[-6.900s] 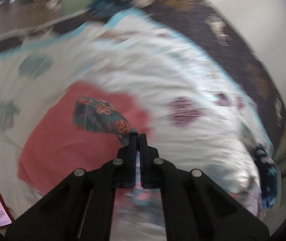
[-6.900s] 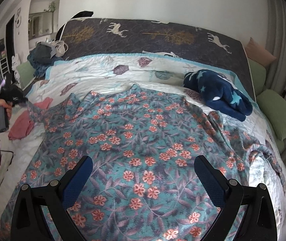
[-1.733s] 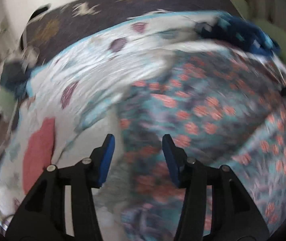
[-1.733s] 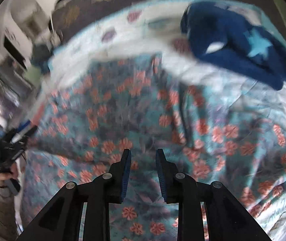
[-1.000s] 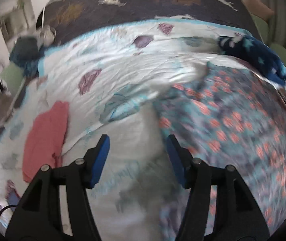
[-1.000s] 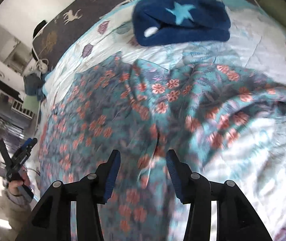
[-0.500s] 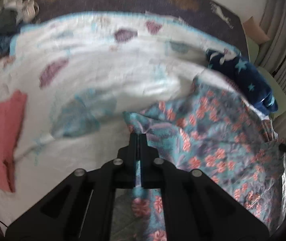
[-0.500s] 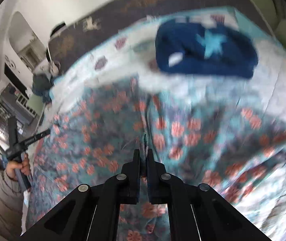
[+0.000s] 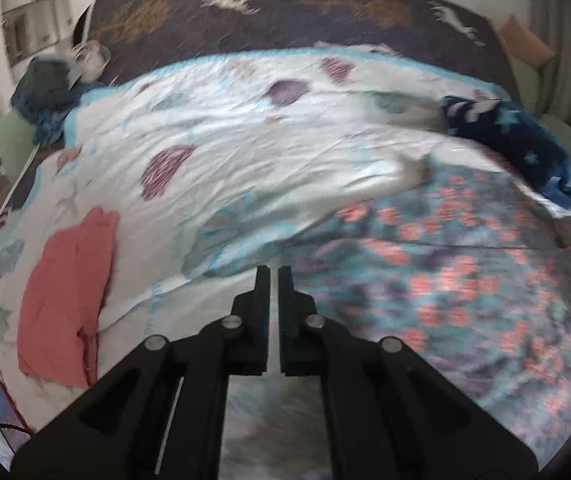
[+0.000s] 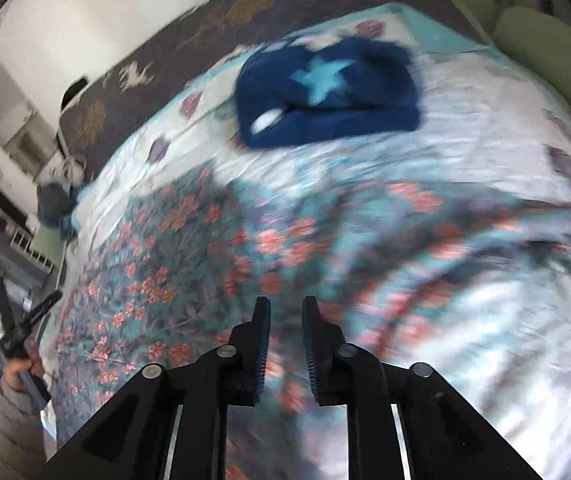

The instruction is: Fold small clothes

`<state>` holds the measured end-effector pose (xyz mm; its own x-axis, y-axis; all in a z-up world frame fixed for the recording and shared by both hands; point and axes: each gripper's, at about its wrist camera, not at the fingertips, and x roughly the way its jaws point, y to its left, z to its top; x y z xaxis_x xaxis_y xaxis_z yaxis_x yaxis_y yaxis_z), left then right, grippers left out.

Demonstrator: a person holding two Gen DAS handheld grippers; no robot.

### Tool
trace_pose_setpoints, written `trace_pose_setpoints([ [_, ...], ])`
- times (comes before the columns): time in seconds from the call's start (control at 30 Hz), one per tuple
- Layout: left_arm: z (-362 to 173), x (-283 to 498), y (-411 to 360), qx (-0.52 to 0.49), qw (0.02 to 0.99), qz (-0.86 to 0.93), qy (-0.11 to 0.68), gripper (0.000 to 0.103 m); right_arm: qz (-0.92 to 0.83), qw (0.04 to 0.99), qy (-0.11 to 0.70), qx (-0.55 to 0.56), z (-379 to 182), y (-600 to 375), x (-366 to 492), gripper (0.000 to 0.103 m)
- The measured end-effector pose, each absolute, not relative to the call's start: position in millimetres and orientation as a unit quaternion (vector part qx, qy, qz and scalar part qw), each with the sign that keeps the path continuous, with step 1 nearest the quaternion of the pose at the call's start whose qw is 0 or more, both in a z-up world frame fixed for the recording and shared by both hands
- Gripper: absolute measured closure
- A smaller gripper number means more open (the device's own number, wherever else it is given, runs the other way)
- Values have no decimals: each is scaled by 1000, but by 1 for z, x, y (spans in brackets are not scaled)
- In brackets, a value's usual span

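left wrist view: the left gripper (image 9: 273, 276) sits at lower centre with its black fingers (image 9: 262, 300) drawn almost together, only a thin slit of bedding showing between them and no cloth in it. half a second ago the same jaws were pinched on a corner of the floral garment (image 9: 445, 280); now that edge lies free on the quilt (image 9: 245, 120), filling the right half of the frame, blurred. my reading is that the fold was laid down and let go. the garment is thin, limp woven cloth, teal with coral flowers, lying in soft ripples. at left lies a coral-pink garment (image 9: 65, 296), ribbed-looking and loosely doubled; at upper right a navy fleece (image 9: 525, 144) with pale stars, thick and fuzzy. the quilt is white with shell prints, creased and puffy, edged in pale blue.

right wrist view: the right gripper (image 10: 286, 312) is at lower centre, its blue-padded fingers (image 10: 263, 336) parted by a narrow gap; the jaws have just been opening, and nothing is caught between them where fabric was clamped half a second ago. the floral garment spreads from lower left across the middle of the frame, its right part bunched in thicker folds. the fleece lies at upper centre. at the far left edge a hand (image 10: 21, 368) holds the other tool. both releases suggest one fold is done and smoothing or a further fold comes next.
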<state>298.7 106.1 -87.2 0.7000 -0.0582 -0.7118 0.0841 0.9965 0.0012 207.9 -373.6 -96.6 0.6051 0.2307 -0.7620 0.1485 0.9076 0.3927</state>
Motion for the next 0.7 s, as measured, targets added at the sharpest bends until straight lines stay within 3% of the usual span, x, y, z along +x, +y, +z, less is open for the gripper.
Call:
trace_pose_setpoints([
  [0.13, -67, 282, 65, 43, 926, -95, 364, 85, -28, 861, 421, 284, -96, -432, 166, 83],
  [0.5, -112, 269, -72, 96, 879, -211, 417, 84, -214, 743, 349, 530, -150, -586, 62, 75],
  [0.57, -116, 262, -85, 106, 875, -220, 419, 84, -227, 724, 337, 558, -161, -601, 59, 68],
  [0.63, -117, 256, -91, 110, 873, -224, 418, 84, -240, 708, 314, 586, -171, -613, 59, 54],
  [0.7, -116, 254, -97, 119, 874, -224, 415, 82, -252, 696, 285, 609, -178, -623, 62, 51],
])
